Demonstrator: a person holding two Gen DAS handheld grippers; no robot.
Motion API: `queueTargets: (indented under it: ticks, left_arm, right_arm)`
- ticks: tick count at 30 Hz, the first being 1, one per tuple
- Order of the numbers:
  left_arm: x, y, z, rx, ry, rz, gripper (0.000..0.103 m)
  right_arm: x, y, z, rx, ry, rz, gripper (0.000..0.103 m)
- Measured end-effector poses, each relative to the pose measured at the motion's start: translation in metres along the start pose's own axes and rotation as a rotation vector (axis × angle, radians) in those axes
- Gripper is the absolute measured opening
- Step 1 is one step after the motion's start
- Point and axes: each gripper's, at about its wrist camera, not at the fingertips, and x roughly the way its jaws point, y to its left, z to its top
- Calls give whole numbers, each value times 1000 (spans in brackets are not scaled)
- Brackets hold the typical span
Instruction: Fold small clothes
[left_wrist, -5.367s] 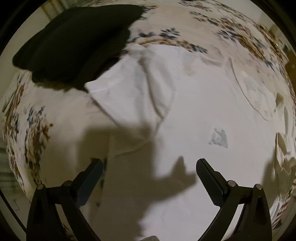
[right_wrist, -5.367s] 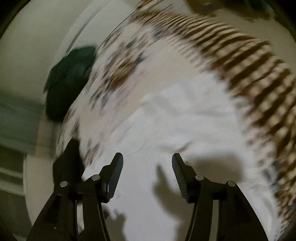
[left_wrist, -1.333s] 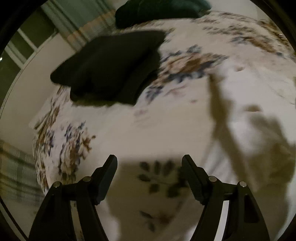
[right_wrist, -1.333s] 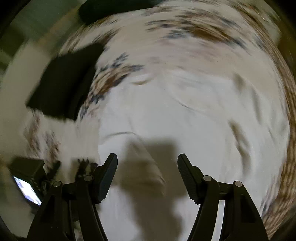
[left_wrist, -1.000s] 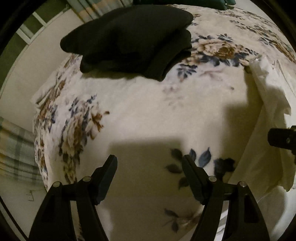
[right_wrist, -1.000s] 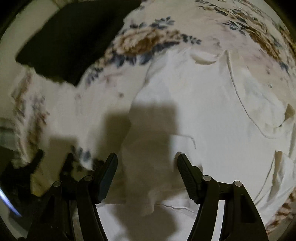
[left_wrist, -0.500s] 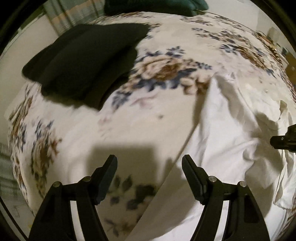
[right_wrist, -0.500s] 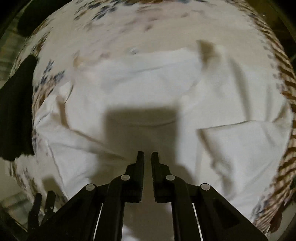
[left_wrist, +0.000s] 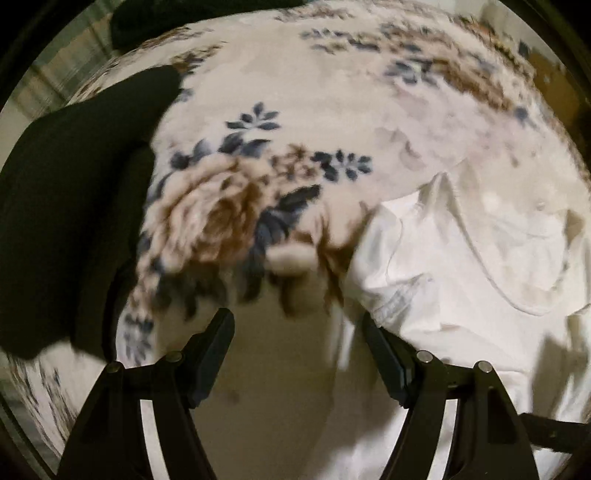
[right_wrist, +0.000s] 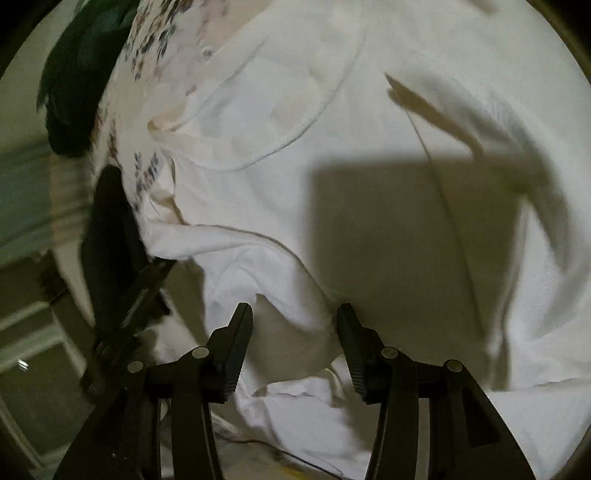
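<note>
a floral blanket (left_wrist: 258, 192), cream with brown roses and blue leaves, covers the whole surface in the left wrist view; its far edge is smeared by motion blur and its near part lies in shadow. over it, filling almost all of the right wrist view, lies a white t-shirt (right_wrist: 369, 192), neckline toward the upper left, rumpled, with a loose fold heaped near the bottom of that view. in the left wrist view the same shirt (left_wrist: 461, 266) takes up the right side and runs off the frame, so its full outline cannot be made out. a black folded garment (left_wrist: 70, 206) sits on the blanket at the left, cut off by the lens edge. a dark green bundle (right_wrist: 81, 74) lies at the upper left of the right wrist view, too dim to name.

the left gripper (left_wrist: 297, 343) hangs over the blanket with jaws spread wide, nothing between them, the shirt's edge just beside its right finger. the right gripper (right_wrist: 295, 336) has jaws opening, a crumpled shirt fold lying between them without being pinched.
</note>
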Motion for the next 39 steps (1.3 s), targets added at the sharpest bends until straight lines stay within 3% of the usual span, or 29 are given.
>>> queueTargets:
  ticks: [1,2,5,9,10,13,16,19,20,21,22,25,27,30,32,35,39]
  left_arm:
    - [5,1,4,9,7,5,71]
    - [8,4,6,11,15,7,71]
    - [12,10,10,5,27,-4,73]
    - [11,16,9,-10,38,-15,73]
    - [10,17,8,-11,35,-18,73]
    - [8,23,7,-17,35,-32,73]
    - [11,23,7,0,36,-31,73]
    - [12,20,7,14,35,-26,73]
    - [12,19,7,18,33,-23,73]
    - [12,18,7,23,33,-19,73]
    - [14,16,8,27,31,-14,73]
    - [19,13,12,24,36,-13,73]
    - [22,15,14,14,40,-17,73]
    - [12,19,13,-8,40,-32,73]
    - [-5,25,8,-38,10,-55,73]
    - [-27,23,-7,-36,-40,-64,73]
    - [-17,2,-25,34,-33,-18,73]
  right_arm:
    - [-2,1,0,-13,-29,-7,12]
    - [-6,3,1,-32,-61,-31,5]
    - [-28,13,12,-105,-179,-108,4]
    - [-56,14,29,-161,-230,-183,5]
    - [-61,11,34,-144,-202,-172,11]
    - [-68,0,18,-110,-159,-121,56]
    - [-58,-20,-7,-41,-112,15,58]
    - [-19,-16,-16,-11,-62,77,59]
    - [-14,-16,-15,-11,-75,100,51]
    - [-13,-15,-14,-15,-115,110,34]
    - [-12,-9,-10,-29,-159,87,5]
    - [-20,1,4,-64,-252,-10,5]
    - [-22,4,9,-78,-239,-20,5]
    - [-30,6,3,-89,-188,-34,18]
    - [-40,5,-11,-82,-193,-25,49]
    - [-44,-9,-42,-51,-177,16,54]
    - [4,-17,-73,-9,-63,49,52]
